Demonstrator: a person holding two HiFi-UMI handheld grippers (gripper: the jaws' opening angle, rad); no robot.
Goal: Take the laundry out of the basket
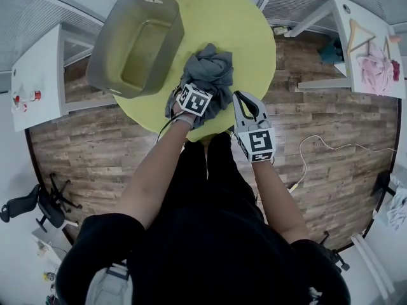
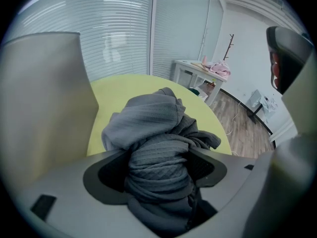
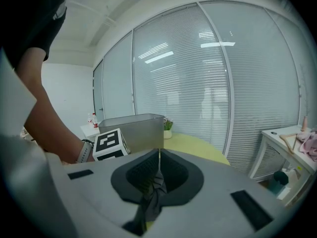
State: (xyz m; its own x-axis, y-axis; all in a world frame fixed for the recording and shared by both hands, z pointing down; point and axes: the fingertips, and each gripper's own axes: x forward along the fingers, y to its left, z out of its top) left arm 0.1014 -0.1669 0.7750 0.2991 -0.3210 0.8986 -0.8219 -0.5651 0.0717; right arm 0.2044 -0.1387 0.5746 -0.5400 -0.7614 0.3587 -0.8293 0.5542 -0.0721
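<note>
One grey garment [image 1: 213, 68], a soft, matte heap with a fine knitted rib, lies crumpled on the round yellow-green table [image 1: 216, 18] near its front edge, outside the basket [image 1: 107, 53] and just beside it. The basket is a smooth grey plastic tub, rectangular with rounded corners, its walls flaring up toward the rim. The left tongs [image 2: 158, 170] points steeply down into the heap. Its jaws stand wide, and a thick twisted bunch of the cloth fills the gap and touches both dark ribbed pads. The right tongs [image 3: 157, 175] sits at the table's edge, right of the heap and nearly level. Its jaws are all but together on a thin fold of grey cloth, the heap's colour, which hangs below them. The head view gives the layout from above: the basket's smooth inner floor, the plank-patterned wooden floor [image 1: 331, 126], and a white side table [image 1: 346, 18] well apart, carrying a wooden hanger [image 1: 364, 38] and a crumpled pink cloth [image 1: 375, 68]. The left gripper view brings the garment's weave close and shows how much of it is bunched between the pads, with a slim coat stand [image 2: 230, 46] by the far wall. The right gripper view shows the narrow slit between its own pads. It also shows, side-on, the left tongs' marker cube [image 3: 111, 144], a pale wristband [image 3: 85, 152] on the forearm beside it, a small potted plant [image 3: 168, 127] next to the basket, and tall panes with horizontal blinds [image 3: 213, 83].
</note>
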